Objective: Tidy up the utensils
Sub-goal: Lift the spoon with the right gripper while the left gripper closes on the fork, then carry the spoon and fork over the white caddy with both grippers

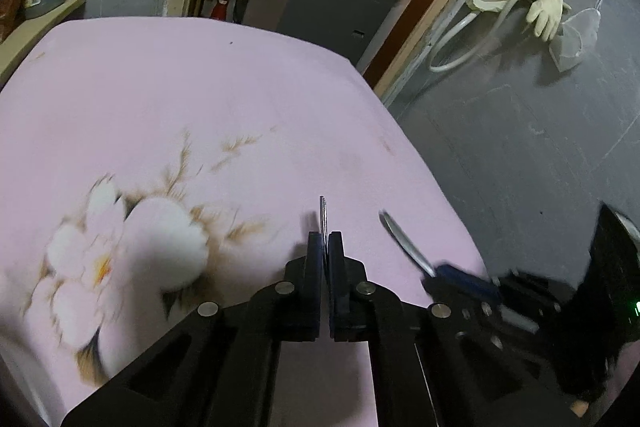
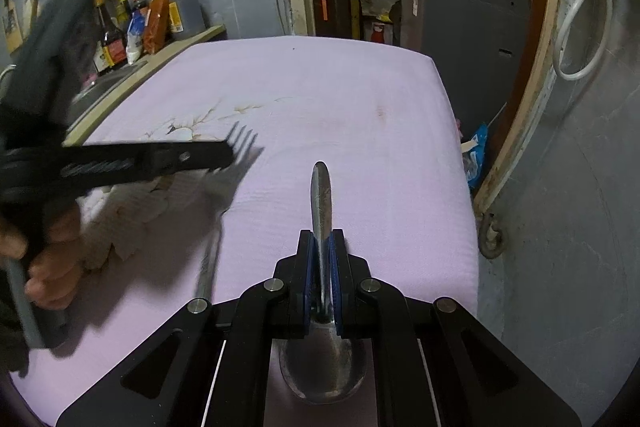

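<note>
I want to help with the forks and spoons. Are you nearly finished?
Not yet. Nothing looks put away. The left gripper is shut on a fork, and the right gripper is shut on a spoon, both over the pink cloth. No tray or holder shows.

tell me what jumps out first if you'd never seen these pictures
Each gripper is shut on a piece of cutlery above the pink flowered tablecloth. The right gripper clamps a spoon, handle pointing forward and bowl back toward the camera. The left gripper clamps a fork, whose tines jut past its fingers in the right wrist view.
</note>
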`<state>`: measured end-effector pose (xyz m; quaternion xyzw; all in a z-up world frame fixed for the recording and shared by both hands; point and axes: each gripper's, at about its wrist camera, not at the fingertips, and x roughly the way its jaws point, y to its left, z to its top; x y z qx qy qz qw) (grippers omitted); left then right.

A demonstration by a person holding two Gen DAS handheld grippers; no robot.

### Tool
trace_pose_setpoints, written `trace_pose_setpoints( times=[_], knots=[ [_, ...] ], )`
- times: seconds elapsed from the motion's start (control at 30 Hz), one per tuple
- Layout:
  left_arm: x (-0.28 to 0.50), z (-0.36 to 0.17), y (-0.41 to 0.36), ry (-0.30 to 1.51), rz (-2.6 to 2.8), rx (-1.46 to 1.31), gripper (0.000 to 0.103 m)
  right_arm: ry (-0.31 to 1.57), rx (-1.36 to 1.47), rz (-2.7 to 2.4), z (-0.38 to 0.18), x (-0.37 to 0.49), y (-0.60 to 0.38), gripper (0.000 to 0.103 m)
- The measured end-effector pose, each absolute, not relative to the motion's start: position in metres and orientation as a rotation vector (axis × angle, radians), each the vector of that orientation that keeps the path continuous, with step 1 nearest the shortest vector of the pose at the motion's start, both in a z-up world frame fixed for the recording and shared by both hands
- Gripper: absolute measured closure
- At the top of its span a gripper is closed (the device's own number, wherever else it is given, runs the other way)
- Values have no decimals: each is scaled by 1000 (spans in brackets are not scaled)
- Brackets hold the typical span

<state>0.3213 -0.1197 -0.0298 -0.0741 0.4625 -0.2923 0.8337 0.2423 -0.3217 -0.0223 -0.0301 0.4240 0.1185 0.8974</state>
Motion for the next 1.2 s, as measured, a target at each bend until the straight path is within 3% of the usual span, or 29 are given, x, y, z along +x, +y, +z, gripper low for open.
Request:
trace_pose_setpoints(
  times=[0.27, 0.33, 0.37, 0.47, 0.93, 1.2],
  knots=[
    [289, -20, -102, 932, -579, -135, 103, 956, -139, 255, -25, 267, -309, 84],
    [279, -14, -98, 898, -577, -134, 103, 956, -152, 253, -26, 268, -306, 87],
    [274, -12, -96, 880, -571, -134, 103, 957, -157, 247, -26, 268, -306, 95],
    [256, 0, -90, 799, -545, -114, 103, 932, -107, 251, -22, 262, -309, 95],
    [175, 71, -44, 391, -360, -72, 103, 376, -3, 307, 63, 159, -253, 96],
    [155, 107, 11, 265, -237, -49, 103, 233, 43, 437, 111, 162, -212, 95]
  ],
)
